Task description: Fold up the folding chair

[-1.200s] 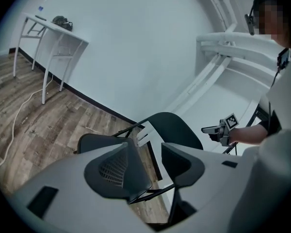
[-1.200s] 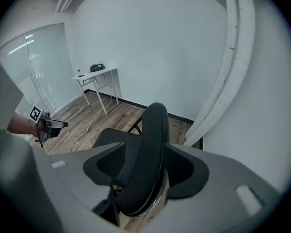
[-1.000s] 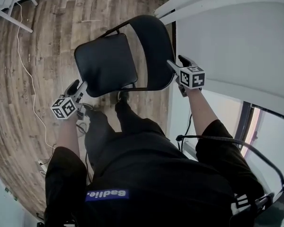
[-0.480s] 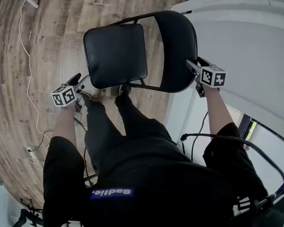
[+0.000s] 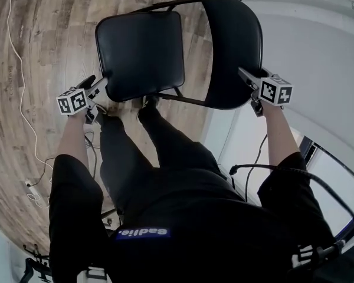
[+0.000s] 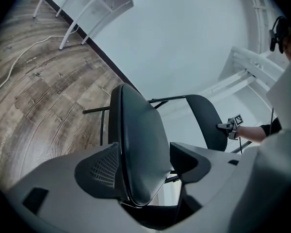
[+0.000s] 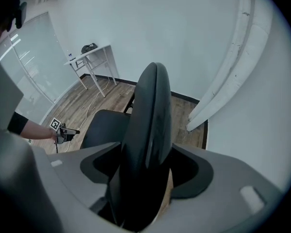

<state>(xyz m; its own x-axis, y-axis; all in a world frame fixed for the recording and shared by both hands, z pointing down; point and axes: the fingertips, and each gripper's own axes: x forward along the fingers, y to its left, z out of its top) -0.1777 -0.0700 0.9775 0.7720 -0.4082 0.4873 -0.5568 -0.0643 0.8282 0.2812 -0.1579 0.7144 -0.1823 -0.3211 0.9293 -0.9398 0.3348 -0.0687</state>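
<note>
The black folding chair stands open on the wood floor in front of me. Its padded seat (image 5: 138, 52) is on the left and its curved backrest (image 5: 233, 46) on the right. My left gripper (image 5: 99, 86) straddles the seat's near-left edge. In the left gripper view the seat (image 6: 136, 120) lies between the jaws, which have just been opening, with a gap at the right jaw. My right gripper (image 5: 245, 75) straddles the backrest's near edge. In the right gripper view the backrest (image 7: 150, 110) stands edge-on between jaws that have just opened, with space on both sides.
My legs (image 5: 147, 140) stand right behind the chair. A white cable (image 5: 17, 69) trails over the floor at left. A white wall (image 5: 318, 34) with a slanted ledge runs close to the chair's right. A white table (image 7: 89, 57) stands by the far wall.
The chair and both grippers sit higher in the head view than before, and the backrest has drifted right. Each gripper has kept its place on the chair.
</note>
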